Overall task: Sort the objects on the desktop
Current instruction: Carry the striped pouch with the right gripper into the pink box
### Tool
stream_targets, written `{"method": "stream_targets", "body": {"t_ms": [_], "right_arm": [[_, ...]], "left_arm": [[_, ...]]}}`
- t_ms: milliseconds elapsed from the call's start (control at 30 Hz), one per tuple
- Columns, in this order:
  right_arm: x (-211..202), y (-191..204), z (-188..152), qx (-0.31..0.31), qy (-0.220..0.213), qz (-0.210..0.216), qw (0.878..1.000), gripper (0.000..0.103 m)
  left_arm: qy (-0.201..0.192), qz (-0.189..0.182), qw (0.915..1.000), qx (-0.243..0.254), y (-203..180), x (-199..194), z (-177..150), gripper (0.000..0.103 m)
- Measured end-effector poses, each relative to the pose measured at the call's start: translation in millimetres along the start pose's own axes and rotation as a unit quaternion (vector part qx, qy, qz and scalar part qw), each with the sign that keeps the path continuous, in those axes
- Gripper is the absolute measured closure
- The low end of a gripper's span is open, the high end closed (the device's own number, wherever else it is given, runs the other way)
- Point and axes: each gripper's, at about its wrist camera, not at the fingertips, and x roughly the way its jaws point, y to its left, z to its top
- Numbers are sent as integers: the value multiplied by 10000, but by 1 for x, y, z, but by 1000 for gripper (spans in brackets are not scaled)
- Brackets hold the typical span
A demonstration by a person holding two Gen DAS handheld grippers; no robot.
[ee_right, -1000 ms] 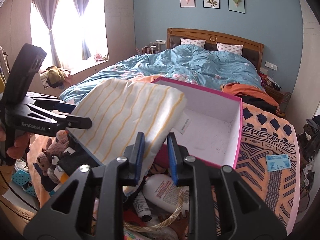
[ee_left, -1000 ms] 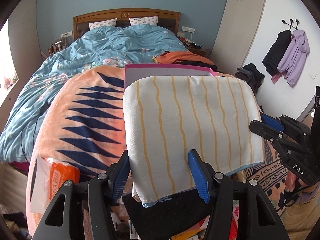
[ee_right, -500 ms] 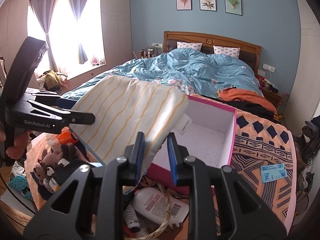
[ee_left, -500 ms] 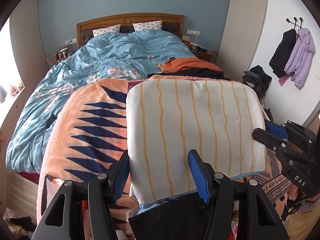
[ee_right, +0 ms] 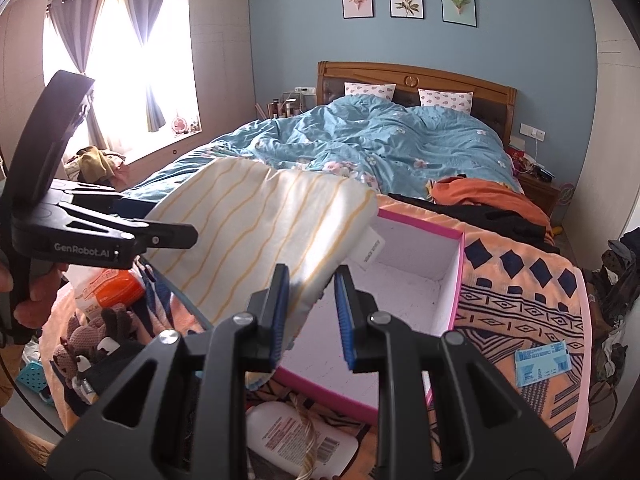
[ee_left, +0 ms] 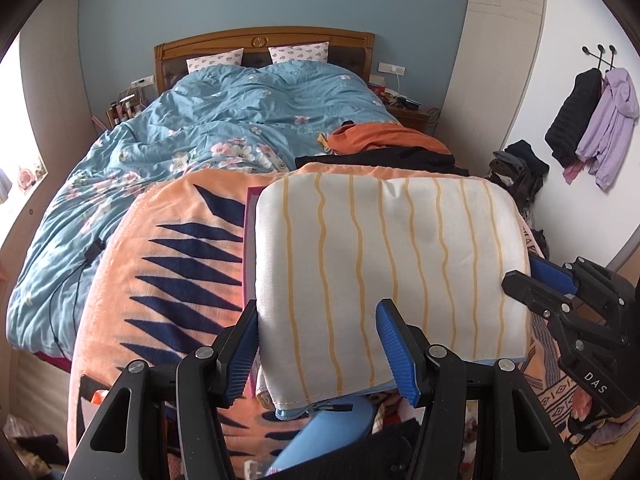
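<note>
A soft folded cloth, white with wavy yellow lines, is up in the air between two grippers. It hangs over a pink box that sits open on the orange blanket on the bed.

The left hand-held gripper has its jaws about half wide, and the near edge of the cloth sits between them. I cannot tell if the blue pads really press on it. In the left view, the right hand-held gripper is at about 3 o'clock and seems to hold the cloth's side edge.

In the right view, the right hand-held gripper has narrow jaws with the cloth's corner pinched between them. The left one is at 9 o'clock there.

The cloth looks light and floppy. It bends and droops where nothing holds it, so it should be held at two edges, like now, to stay flat. It will not break. It could slip out if the hold is loose, or unfold when let go. I think it should go down into the box, which looks empty.
</note>
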Motion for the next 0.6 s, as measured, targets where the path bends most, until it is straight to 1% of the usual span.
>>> {"method": "stream_targets", "body": {"t_ms": [267, 433, 600], "right_arm": [[24, -14, 5, 65, 160, 7, 9999, 78], [43, -18, 6, 23, 297, -28, 9996, 78], [63, -21, 7, -70, 431, -110, 9990, 81]], "left_arm": [[41, -69, 10000, 16, -7, 20, 13, 44], [227, -54, 9997, 43, -13, 45, 17, 44], [396, -72, 9991, -145, -7, 71, 21, 44]]}}
